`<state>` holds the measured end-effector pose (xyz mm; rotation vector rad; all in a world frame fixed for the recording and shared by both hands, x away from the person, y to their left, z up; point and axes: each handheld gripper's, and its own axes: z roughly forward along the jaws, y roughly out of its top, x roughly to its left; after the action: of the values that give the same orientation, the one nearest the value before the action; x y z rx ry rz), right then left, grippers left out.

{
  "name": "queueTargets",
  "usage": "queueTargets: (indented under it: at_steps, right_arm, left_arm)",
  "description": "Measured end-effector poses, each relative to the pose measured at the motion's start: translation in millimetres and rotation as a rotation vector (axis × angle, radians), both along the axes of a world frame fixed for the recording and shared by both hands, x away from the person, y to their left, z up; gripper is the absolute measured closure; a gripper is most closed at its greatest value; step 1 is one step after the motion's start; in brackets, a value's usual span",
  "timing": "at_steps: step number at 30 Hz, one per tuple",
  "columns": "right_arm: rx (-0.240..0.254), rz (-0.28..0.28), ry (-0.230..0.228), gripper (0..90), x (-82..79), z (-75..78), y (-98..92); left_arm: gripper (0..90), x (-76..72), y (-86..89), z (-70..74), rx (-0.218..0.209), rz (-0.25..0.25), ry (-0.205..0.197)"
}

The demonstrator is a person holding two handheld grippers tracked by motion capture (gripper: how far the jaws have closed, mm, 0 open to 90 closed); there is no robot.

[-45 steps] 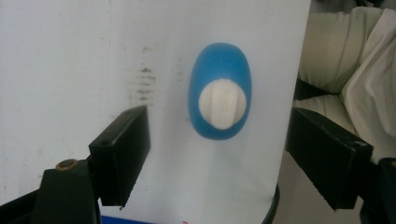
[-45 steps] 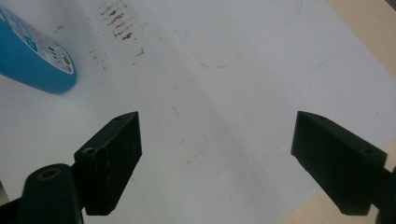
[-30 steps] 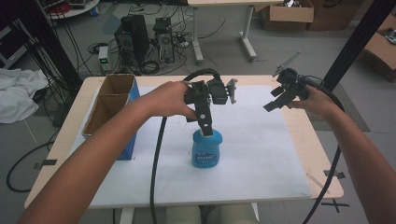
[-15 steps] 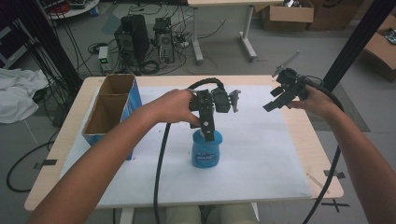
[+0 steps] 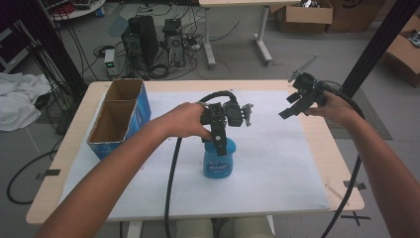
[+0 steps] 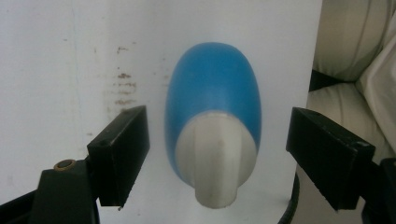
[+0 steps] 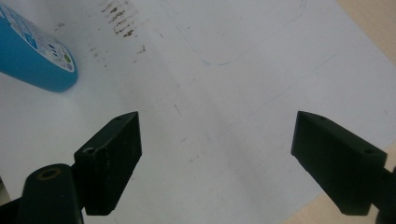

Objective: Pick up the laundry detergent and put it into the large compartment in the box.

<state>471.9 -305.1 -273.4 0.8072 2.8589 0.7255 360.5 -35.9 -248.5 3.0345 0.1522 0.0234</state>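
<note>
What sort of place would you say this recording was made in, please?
Probably a lab or workshop rather than a home: computer towers with tangled cables stand on the floor behind the table, and cardboard boxes lie farther back.

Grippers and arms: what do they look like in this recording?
Both the left gripper and right gripper are black, with two blocky rectangular jaws and brass-coloured pivot fittings. A thick black cable trails from each. The forearms are bare, with no sleeves or gloves visible.
</note>
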Motion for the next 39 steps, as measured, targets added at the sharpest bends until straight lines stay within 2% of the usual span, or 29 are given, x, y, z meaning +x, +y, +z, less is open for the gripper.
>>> queueTargets:
  at_steps: [4,9,18,29,39]
  right_arm:
    - [0.005,0.004,0.003,16.1,-0.4,-2.7,0.5]
    - [0.005,0.003,0.008,16.2,-0.5,-5.6,-0.7]
    - [0.008,0.000,0.007,16.2,0.3,-5.5,-1.7]
    - [0.011,0.002,0.005,16.2,0.5,-5.3,-0.7]
    - [0.012,-0.001,0.005,16.2,0.0,-4.8,-1.3]
  left_arm:
    - [22.1,-0.2,-1.3,-10.3,0.019,-0.006,0.002]
    - [22.2,0.9,-1.8,-13.6,0.019,-0.003,0.002]
    - [22.2,1.8,-4.2,-28.2,0.043,-0.008,0.013]
    - [22.7,3.3,-4.7,-38.5,0.049,-0.007,0.020]
    - [26.1,4.4,-3.9,-40.2,0.041,-0.003,0.029]
